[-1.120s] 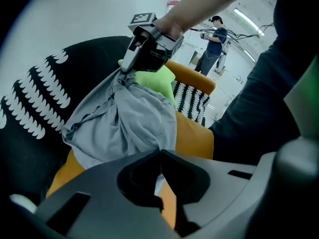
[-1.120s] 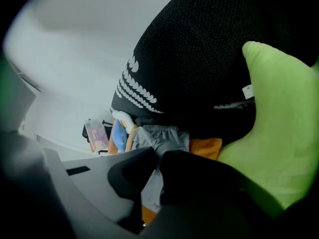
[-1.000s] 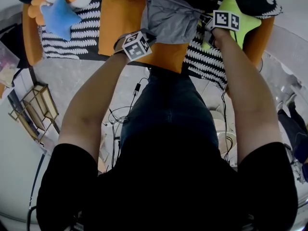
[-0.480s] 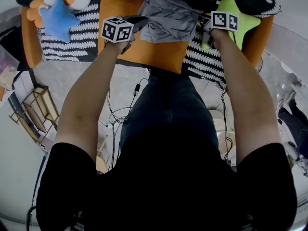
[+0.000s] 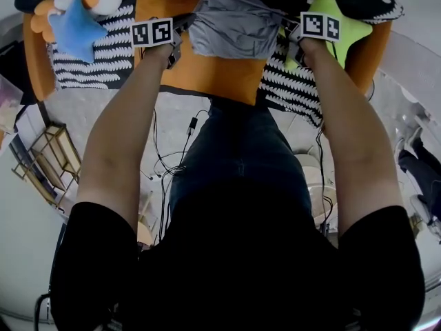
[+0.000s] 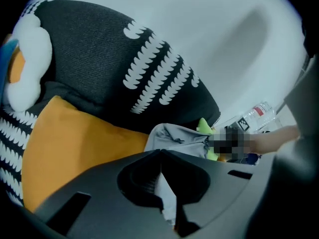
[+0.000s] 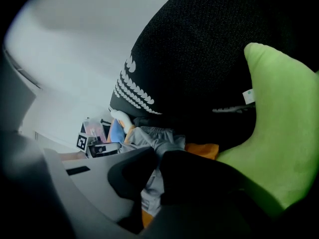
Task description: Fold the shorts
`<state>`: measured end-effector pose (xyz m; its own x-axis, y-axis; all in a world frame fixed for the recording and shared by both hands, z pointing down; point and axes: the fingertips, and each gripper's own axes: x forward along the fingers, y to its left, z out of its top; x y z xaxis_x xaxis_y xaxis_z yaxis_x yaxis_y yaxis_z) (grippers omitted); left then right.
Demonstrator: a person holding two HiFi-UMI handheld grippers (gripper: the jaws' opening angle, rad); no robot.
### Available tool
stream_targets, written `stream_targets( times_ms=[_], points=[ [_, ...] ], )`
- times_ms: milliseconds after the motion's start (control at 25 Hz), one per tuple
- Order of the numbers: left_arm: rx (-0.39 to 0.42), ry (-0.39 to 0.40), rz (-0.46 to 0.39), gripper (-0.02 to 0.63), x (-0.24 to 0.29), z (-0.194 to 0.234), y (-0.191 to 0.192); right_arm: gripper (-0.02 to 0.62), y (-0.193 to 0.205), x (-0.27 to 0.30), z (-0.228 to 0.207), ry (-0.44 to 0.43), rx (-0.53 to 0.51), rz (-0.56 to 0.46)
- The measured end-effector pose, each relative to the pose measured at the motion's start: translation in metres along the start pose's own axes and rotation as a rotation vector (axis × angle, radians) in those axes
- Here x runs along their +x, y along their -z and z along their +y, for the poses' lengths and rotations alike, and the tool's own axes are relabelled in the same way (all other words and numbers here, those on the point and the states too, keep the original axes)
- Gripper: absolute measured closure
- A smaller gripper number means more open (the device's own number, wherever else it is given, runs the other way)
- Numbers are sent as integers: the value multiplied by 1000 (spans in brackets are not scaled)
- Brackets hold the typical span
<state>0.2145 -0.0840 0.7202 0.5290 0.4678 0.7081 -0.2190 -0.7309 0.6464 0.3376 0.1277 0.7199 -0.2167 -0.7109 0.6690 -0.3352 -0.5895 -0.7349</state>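
Note:
The grey shorts (image 5: 234,26) lie bunched on an orange cushion (image 5: 207,74), stretched between both grippers. My left gripper (image 5: 180,27) holds their left edge; in the left gripper view grey cloth (image 6: 182,138) runs into the shut jaws of the left gripper (image 6: 160,153). At the shorts' right edge is my right gripper (image 5: 288,34). The right gripper view shows the right gripper (image 7: 158,153) shut on a fold of the shorts (image 7: 154,136). Most of the cloth under the jaws is hidden.
A green star pillow (image 5: 344,23) lies just behind the right gripper. A blue star pillow (image 5: 76,26) sits far left. A black cushion with white leaf print (image 6: 109,68) backs the seat. Cables trail on the floor (image 5: 172,164) below.
My left gripper has swung left and away from me, rolling its wrist, and has drawn the shorts' left edge with it. The cloth now spreads wider. The right gripper has stayed put.

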Motion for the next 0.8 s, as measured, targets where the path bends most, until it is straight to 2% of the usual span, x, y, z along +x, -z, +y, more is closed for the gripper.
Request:
stream_targets(
  times_ms=[240, 480, 600, 800],
  points=[
    [-20, -55, 19, 586, 7, 19, 1, 565, -6, 10, -5, 0, 10, -7],
    [-43, -93, 36, 586, 17, 31, 3, 557, -11, 18, -18, 50, 0, -23],
    [-60, -98, 50, 583, 20, 35, 2, 521, -15, 21, -22, 79, -26, -13],
    [-63, -112, 54, 513, 13, 38, 1, 459, -18, 5, -34, 161, -53, 0]
  ],
)
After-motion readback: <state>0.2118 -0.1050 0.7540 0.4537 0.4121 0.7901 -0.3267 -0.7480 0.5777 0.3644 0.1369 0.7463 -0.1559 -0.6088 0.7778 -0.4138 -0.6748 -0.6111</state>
